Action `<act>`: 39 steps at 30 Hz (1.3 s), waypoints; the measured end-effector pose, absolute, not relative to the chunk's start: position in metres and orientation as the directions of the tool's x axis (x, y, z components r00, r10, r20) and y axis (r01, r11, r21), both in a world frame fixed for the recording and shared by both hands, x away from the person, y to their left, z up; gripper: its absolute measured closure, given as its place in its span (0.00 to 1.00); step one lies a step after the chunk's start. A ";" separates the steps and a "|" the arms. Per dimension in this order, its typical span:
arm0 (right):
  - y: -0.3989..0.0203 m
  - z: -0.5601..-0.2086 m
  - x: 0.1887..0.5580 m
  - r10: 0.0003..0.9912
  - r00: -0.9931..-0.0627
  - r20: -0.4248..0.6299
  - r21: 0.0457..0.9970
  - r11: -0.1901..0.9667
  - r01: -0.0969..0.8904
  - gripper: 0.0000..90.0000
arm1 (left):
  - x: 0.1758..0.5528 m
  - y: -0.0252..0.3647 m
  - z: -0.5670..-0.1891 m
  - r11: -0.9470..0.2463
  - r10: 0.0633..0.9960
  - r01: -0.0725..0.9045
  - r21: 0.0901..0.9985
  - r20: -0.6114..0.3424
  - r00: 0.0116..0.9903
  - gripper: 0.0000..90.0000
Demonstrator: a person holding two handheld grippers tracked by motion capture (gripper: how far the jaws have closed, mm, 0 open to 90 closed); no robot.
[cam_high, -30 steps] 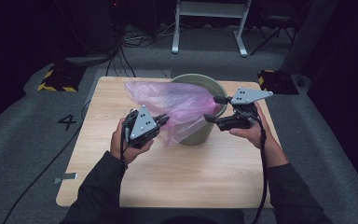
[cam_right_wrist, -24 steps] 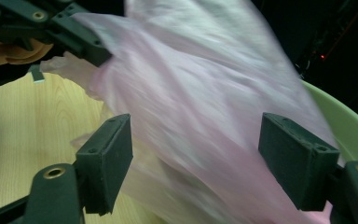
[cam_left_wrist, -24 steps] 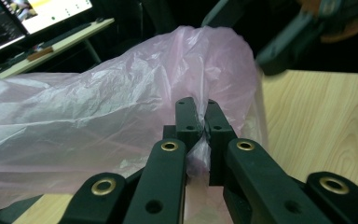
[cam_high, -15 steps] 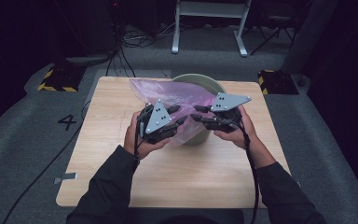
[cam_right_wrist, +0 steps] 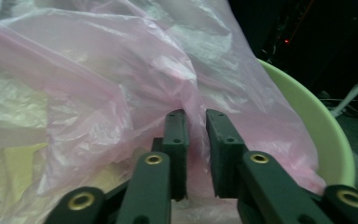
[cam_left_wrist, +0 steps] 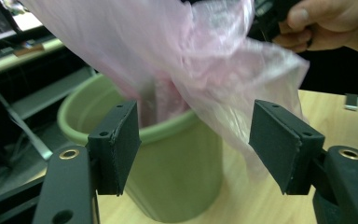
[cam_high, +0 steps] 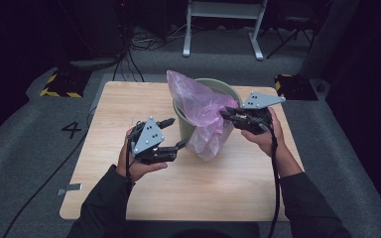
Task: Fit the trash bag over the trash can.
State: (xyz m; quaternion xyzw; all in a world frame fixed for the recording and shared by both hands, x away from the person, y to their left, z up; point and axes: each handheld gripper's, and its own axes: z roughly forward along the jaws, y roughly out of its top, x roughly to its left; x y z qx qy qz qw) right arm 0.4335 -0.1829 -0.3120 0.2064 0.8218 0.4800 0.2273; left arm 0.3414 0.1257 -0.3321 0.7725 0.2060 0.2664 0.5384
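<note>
High view has a wooden table (cam_high: 129, 99) sitting on grey carpet, with a green bucket (cam_high: 182, 124) standing upright around the middle, a bit toward the far edge. A pink plastic bag (cam_high: 198, 106) is partly stuffed into the bucket, so some of it sticks up above the rim and a good chunk hangs down the outside on the near side, almost to the tabletop.

The right gripper (cam_high: 226, 113) is at the right side of the bucket rim, and its jaws are pinched nearly together on a fold of the bag. Right gripper view backs that up: the two black jaws (cam_right_wrist: 196, 140) sit close with a crease of pink plastic squeezed between them, and the bucket rim (cam_right_wrist: 326, 135) curves off to the right behind it.

The left gripper (cam_high: 174, 133) is held just left of the bucket, near it but not touching as far as I can tell, with its jaws spread wide and nothing between them. Left gripper view looks straight at the bucket wall (cam_left_wrist: 177, 177) through that wide gap, with the bag (cam_left_wrist: 191, 60) draped over the rim and the person's other hand (cam_left_wrist: 326, 23) up in the top right corner.
</note>
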 end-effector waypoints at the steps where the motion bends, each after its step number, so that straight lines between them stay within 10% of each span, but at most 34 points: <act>1: -0.184 -0.313 0.434 0.565 -0.805 -0.179 0.882 0.454 0.122 0.87 | 0.340 0.123 -0.334 -0.322 0.597 0.037 0.946 0.173 0.784 0.37; 12: -0.183 -0.314 0.428 0.587 -0.785 -0.199 0.882 0.456 0.118 0.81 | 0.323 0.087 -0.339 -0.336 0.533 0.036 0.941 0.159 0.831 0.30; 27: -0.189 -0.309 0.408 0.504 -0.845 -0.178 0.903 0.425 0.063 0.46 | 0.351 0.086 -0.346 -0.370 0.568 0.038 0.928 0.193 0.800 0.89; 39: -0.167 -0.302 0.377 0.373 -0.903 -0.215 0.899 0.436 -0.034 0.34 | 0.358 0.088 -0.346 -0.373 0.570 0.036 0.927 0.198 0.797 0.99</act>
